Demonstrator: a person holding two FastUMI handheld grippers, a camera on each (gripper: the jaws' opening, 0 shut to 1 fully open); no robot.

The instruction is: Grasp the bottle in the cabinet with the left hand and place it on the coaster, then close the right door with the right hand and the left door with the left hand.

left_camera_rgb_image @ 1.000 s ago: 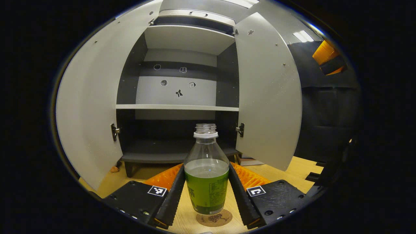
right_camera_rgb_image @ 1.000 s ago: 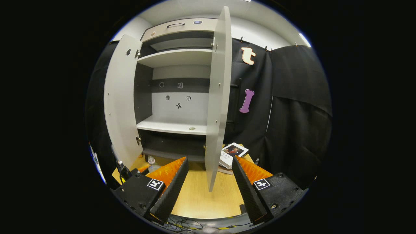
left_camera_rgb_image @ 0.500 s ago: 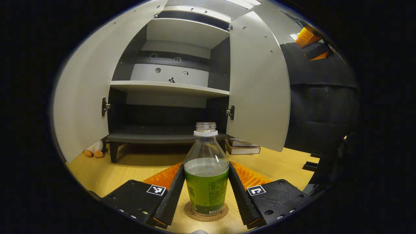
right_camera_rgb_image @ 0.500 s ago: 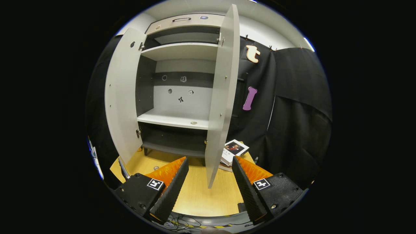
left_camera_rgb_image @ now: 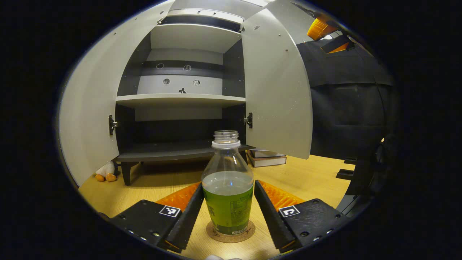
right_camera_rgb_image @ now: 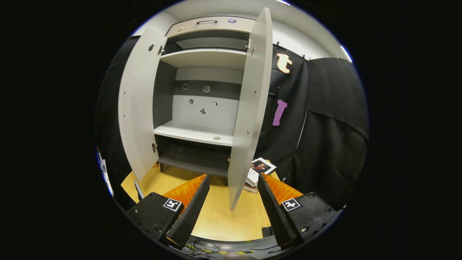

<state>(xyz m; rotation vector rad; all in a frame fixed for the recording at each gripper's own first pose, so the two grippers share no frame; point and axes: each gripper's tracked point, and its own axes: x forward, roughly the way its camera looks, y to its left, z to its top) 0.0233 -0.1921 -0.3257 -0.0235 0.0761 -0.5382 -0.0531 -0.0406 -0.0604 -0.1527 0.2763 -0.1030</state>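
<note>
Now the bottle (left_camera_rgb_image: 227, 187) stands upright on the round cork coaster (left_camera_rgb_image: 230, 232) on the wooden table (left_camera_rgb_image: 317, 173), so the placing looks done. The left gripper (left_camera_rgb_image: 228, 209) flanks it, jaws close at either side; whether they press or have let go I cannot tell. It is a clear, uncapped bottle with a green label and liquid up to the shoulder. The right gripper (right_camera_rgb_image: 234, 202) hangs spread and empty just before the edge of the right door (right_camera_rgb_image: 249, 108), likely lined up to push it shut; the left door (right_camera_rgb_image: 139, 104) is wide open
</note>
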